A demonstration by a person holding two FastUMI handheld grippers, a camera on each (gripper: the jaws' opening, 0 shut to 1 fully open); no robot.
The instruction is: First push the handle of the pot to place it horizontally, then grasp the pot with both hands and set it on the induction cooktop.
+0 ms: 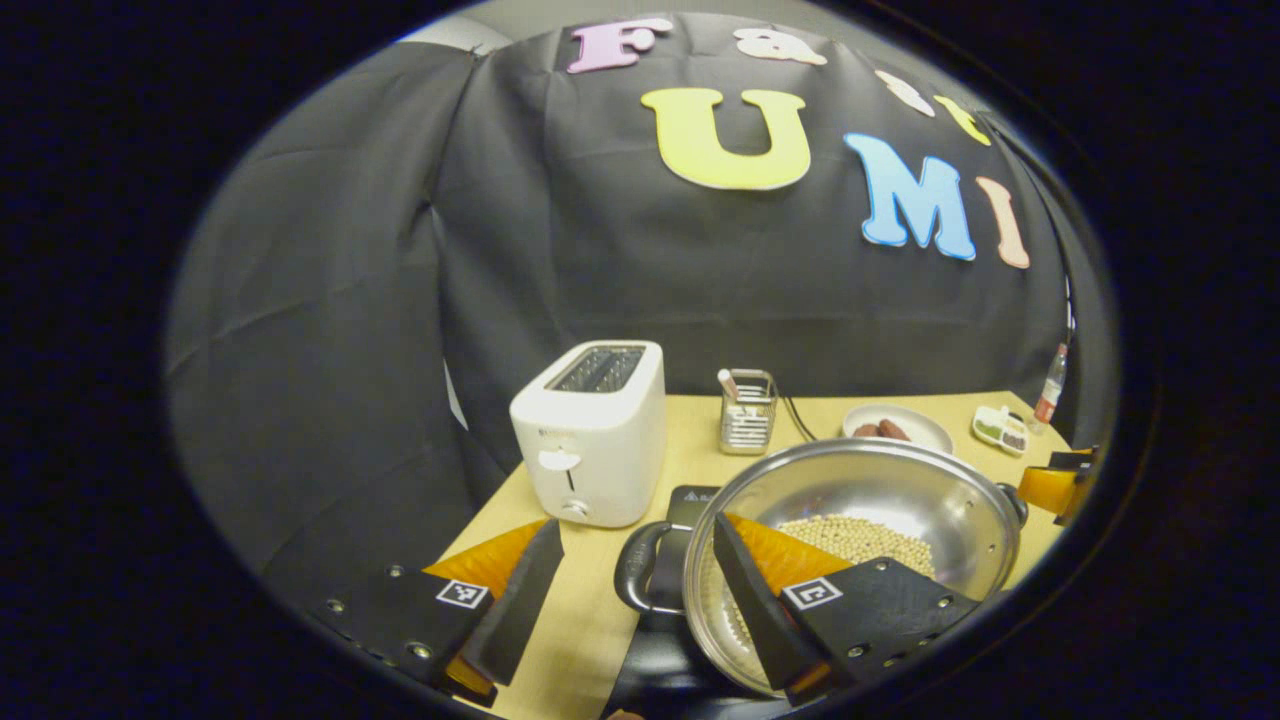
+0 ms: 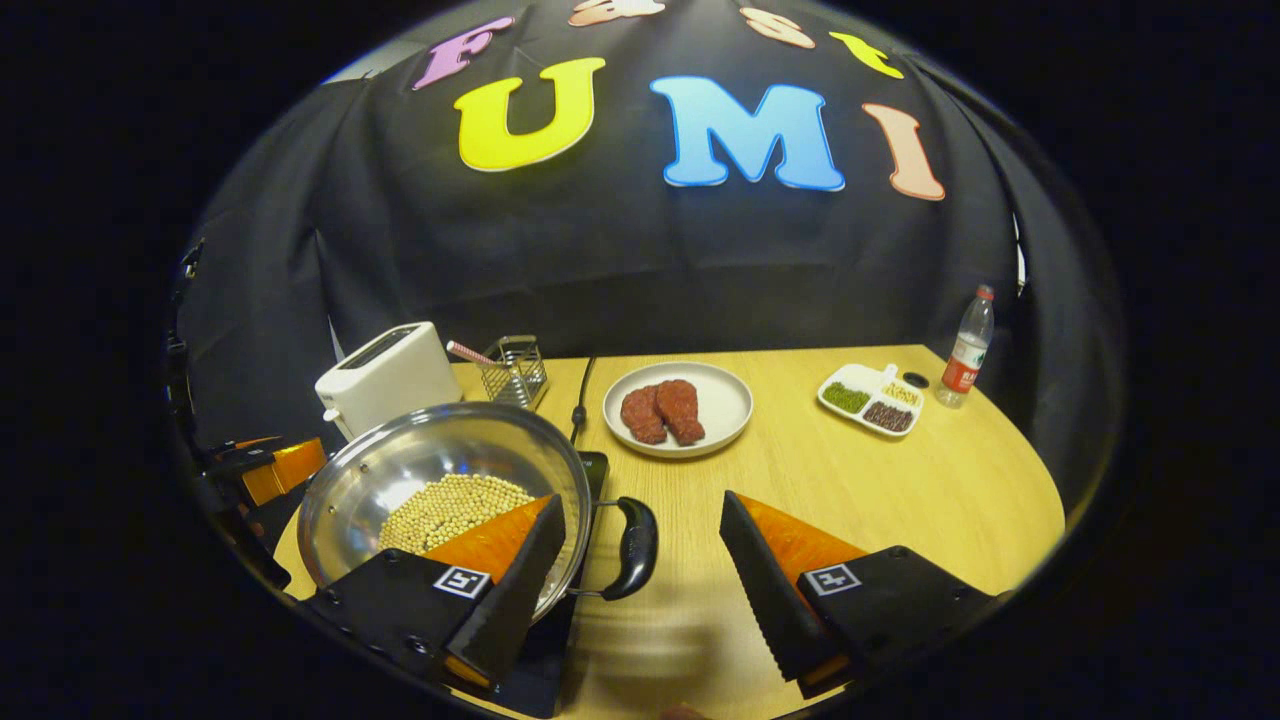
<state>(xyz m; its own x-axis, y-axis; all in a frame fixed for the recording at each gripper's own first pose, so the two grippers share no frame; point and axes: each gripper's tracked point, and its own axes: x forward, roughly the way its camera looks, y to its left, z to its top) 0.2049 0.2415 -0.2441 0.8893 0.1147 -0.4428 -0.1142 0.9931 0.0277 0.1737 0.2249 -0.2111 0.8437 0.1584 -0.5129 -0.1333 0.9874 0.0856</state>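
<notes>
A steel pot with pale beans in it rests on the black induction cooktop. My left gripper is open, and the pot's black loop handle lies between its fingers without touching them. In the right gripper view the pot sits at the lower left over the cooktop. My right gripper is open around the pot's other black handle. Each view shows the other gripper past the far rim, the right one and the left one.
A white toaster and a wire utensil holder stand behind the pot. A plate with red meat, a divided tray and a bottle sit farther right. A cable runs to the cooktop.
</notes>
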